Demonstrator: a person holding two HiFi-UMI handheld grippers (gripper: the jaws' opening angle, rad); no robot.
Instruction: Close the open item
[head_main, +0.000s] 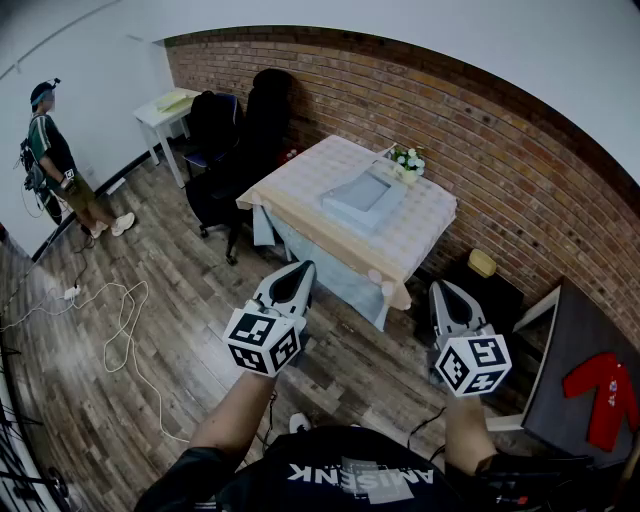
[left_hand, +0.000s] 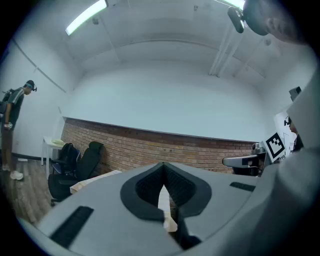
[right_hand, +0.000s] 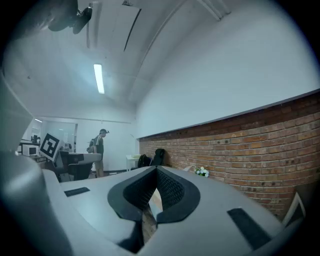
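A pale grey flat item (head_main: 365, 195), seemingly a laptop with its lid raised, lies on the table with the checked cloth (head_main: 420, 235) by the brick wall. A small pot of white flowers (head_main: 407, 160) stands just behind it. Both grippers hang in the air well short of the table. My left gripper (head_main: 297, 272) points toward the table's near corner, its jaws shut and empty. My right gripper (head_main: 445, 290) is level with it on the right, also shut with nothing held. In the left gripper view the left gripper's (left_hand: 162, 167) tips meet; in the right gripper view the right gripper (right_hand: 156, 172) looks the same.
Black office chairs (head_main: 240, 150) crowd the table's left side, with a small white table (head_main: 165, 105) behind them. A person (head_main: 55, 160) stands at far left. Cables (head_main: 120, 320) trail over the wooden floor. A dark board with a red garment (head_main: 603, 395) is at right, a yellow object (head_main: 482, 262) near the wall.
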